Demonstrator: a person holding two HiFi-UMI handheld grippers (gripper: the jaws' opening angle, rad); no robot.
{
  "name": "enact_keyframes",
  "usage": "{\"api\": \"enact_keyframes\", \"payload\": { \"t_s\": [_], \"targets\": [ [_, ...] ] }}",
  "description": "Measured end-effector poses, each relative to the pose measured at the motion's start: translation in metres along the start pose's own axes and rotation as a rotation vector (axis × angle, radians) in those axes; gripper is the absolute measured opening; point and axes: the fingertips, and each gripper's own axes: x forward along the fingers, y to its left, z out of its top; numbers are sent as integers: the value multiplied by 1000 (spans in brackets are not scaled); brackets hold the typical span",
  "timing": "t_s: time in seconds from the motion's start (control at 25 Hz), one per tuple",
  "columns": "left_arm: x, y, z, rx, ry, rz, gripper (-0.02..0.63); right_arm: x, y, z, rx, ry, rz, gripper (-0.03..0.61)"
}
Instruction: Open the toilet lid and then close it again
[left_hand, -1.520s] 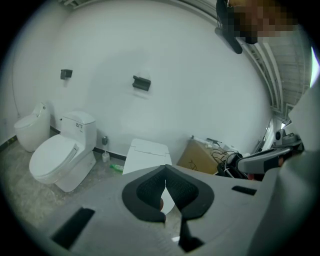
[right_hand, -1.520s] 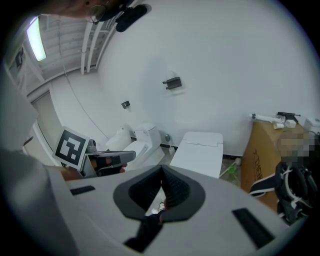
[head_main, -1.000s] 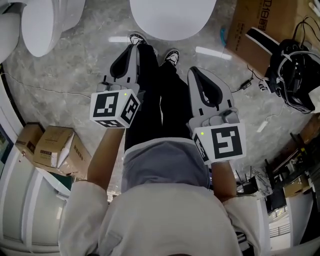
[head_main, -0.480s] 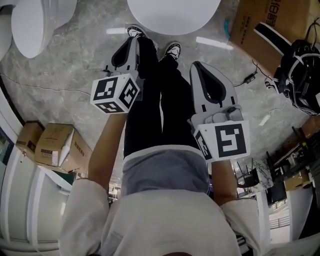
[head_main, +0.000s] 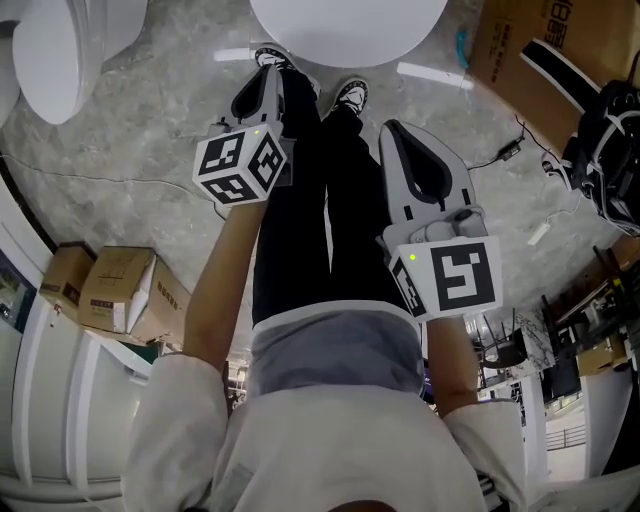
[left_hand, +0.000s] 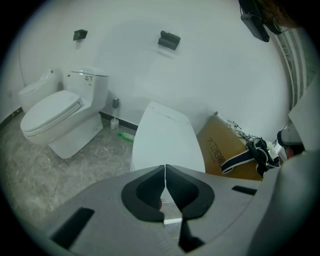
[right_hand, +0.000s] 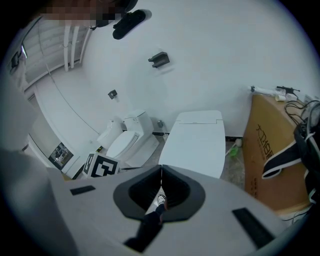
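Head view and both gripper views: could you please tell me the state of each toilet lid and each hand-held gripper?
Near toilet lid: down, closed.
Far toilet lid: down, closed.
Left hand-held gripper: jaws together, holding nothing.
Right hand-held gripper: jaws together, holding nothing.

A grey marbled stone floor (head_main: 150, 140), glossy enough to show bright strips of reflected light (head_main: 432, 73), meets a plain white wall (left_hand: 215, 70) bearing two small black fittings (left_hand: 169, 40), with a large brown cardboard box (right_hand: 270, 150) standing against it and smaller brown cartons (head_main: 120, 290) nearby.
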Motion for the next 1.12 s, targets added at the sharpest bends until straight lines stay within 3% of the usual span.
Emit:
{"api": "enact_keyframes", "payload": {
  "t_s": [0.6, 0.72, 1.12],
  "targets": [
    [68, 43, -56, -211, 120, 16, 15, 16, 2, -14, 17, 44, 27, 11],
    [80, 43, -64, -251, 145, -8, 95, 18, 1, -14, 18, 52, 27, 11],
    [105, 61, -78, -413, 179, 7, 107, 29, 5, -9, 21, 66, 30, 11]
  ]
}}
